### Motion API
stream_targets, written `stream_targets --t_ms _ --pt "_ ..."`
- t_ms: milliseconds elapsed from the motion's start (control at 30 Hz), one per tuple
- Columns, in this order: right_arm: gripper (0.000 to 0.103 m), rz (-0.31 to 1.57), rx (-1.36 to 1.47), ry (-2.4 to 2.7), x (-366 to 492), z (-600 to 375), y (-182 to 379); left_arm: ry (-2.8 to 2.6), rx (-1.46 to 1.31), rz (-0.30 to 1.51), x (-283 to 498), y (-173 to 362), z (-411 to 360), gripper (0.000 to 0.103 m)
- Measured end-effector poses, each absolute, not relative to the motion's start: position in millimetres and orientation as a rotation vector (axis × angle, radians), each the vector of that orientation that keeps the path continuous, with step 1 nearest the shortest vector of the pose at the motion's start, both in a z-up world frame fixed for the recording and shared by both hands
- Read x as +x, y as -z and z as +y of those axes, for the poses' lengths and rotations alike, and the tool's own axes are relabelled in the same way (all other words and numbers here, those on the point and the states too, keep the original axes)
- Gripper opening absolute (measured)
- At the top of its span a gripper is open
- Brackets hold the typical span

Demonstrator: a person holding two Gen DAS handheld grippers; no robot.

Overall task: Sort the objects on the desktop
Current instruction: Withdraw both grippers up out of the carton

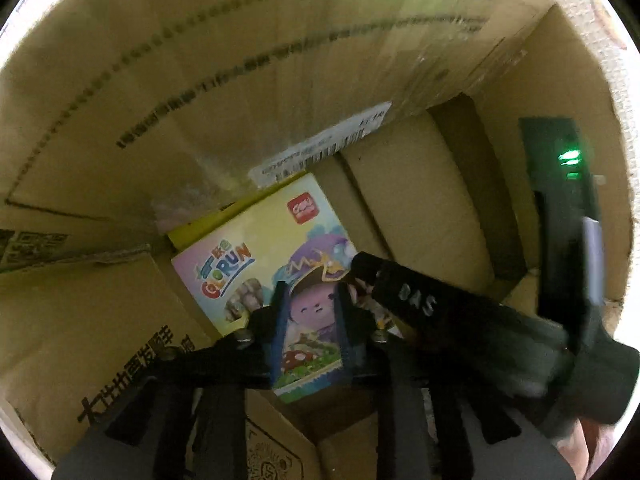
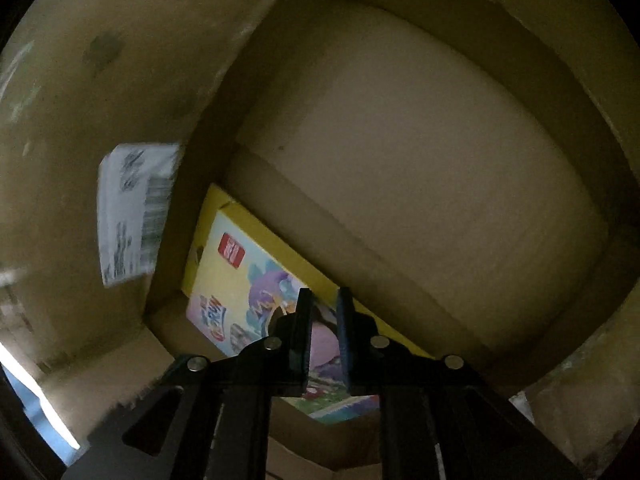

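Both grippers down inside a carton (image 1: 200, 80), over a toy box (image 1: 256, 248).

Left gripper (image 1: 310, 300): jaws parted, gripping nothing, toy box lying flat on the carton floor just beyond and beneath the tips. Right gripper (image 2: 324, 322): jaws nearly clenched with a thin gap, empty, toy box (image 2: 228, 264) ahead and below. In the left view, right gripper (image 1: 400, 292) crossing in beside the right jaw. White label (image 2: 132, 208) on the wall, left of the right jaws.
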State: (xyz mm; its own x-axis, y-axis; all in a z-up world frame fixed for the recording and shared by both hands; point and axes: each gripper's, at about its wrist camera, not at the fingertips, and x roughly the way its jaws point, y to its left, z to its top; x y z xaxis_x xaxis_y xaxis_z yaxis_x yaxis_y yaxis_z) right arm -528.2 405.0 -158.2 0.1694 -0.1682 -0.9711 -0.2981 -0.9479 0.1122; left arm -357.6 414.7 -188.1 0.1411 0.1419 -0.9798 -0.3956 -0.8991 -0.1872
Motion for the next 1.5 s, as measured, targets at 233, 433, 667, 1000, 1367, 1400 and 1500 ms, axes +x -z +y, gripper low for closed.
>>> stream_targets --t_ms 233,433,667,1000,1367,1400,1500 --pt "0.032 0.568 -2.276 -1.927 -514 403 128 -1.843 -2.005 0.219 -354 179 410 0.046" --pt "0.057 0.666 -2.214 -2.041 -502 402 77 -1.901 -1.833 0.116 -343 125 386 0.057" --pt "0.058 0.632 -2.12 -2.323 -494 419 -11 -2.033 -1.586 -0.045 -324 61 344 0.063" --pt "0.063 0.502 -1.583 -3.047 -388 396 -133 -2.173 -1.214 -0.185 -248 23 275 0.064" --pt "0.096 0.112 -1.019 -3.422 -276 357 -153 -2.395 -0.95 -0.11 -189 12 191 0.064" --pt "0.096 0.123 -1.052 -3.406 -275 355 -145 -2.406 -0.941 -0.114 -185 13 183 0.064" --pt "0.096 0.216 -1.152 -3.375 -273 352 -122 -2.435 -0.903 -0.109 -170 12 155 0.064"
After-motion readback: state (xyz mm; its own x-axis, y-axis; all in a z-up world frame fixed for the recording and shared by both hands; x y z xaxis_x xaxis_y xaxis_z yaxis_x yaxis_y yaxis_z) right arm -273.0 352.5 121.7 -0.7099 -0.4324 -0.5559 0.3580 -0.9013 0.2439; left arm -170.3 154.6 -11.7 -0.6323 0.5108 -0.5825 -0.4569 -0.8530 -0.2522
